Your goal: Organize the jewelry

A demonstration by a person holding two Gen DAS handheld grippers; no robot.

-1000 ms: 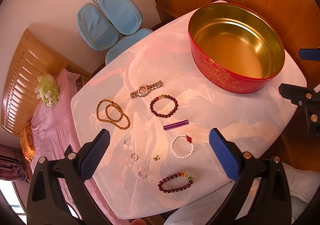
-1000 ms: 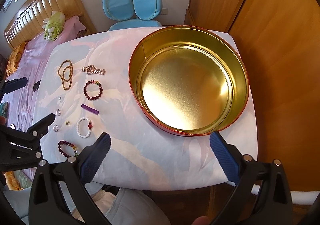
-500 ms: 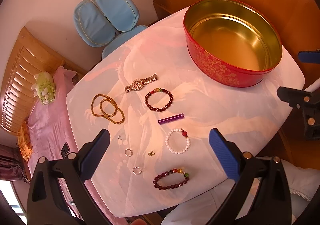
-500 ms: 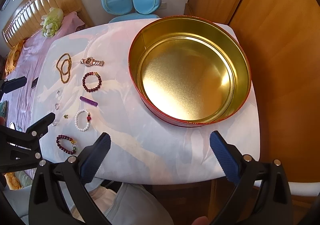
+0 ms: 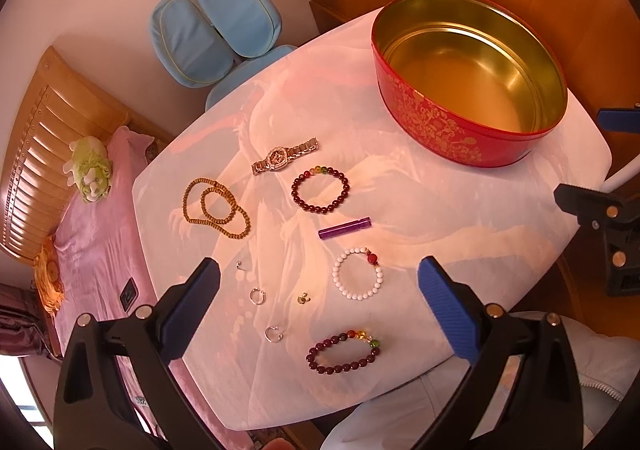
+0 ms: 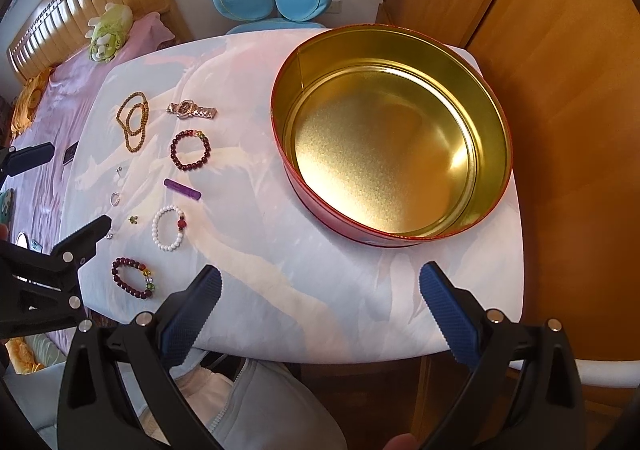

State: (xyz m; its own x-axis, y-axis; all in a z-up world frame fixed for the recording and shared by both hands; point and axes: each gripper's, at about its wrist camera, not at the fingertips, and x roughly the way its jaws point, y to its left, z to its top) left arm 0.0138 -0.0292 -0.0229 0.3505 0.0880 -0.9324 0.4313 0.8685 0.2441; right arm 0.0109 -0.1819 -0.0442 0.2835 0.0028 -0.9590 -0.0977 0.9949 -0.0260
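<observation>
Jewelry on table [image 5: 460,218], frame centre: watch [image 5: 285,156], wooden bead strand [image 5: 216,208], three bead bracelets, purple tube [image 5: 345,228], small rings, possibly earrings. Red tin [image 5: 448,130] upper right, bare inside. Left gripper [image 5: 318,298] and right gripper [image 6: 320,300] wide open, holding nothing.

Surface: table [image 5: 460,234], pale cloth with faint pink and blue print.
Far right: round red tin [image 5: 448,130], gold inside, nothing in it.
Far row: watch [image 5: 285,156], just beside it a dark red bracelet [image 5: 320,190].
Left: brown bead string [image 5: 216,208], looped double.
Middle: purple tube [image 5: 345,228], lying flat between dark red bracelet and white bracelet [image 5: 357,275].
Near edge: second dark red bracelet [image 5: 343,351] with coloured beads.
Small pieces: two rings [image 5: 258,296], [image 5: 274,333], a stud [image 5: 239,264], a gold charm [image 5: 304,298], all apart.
</observation>
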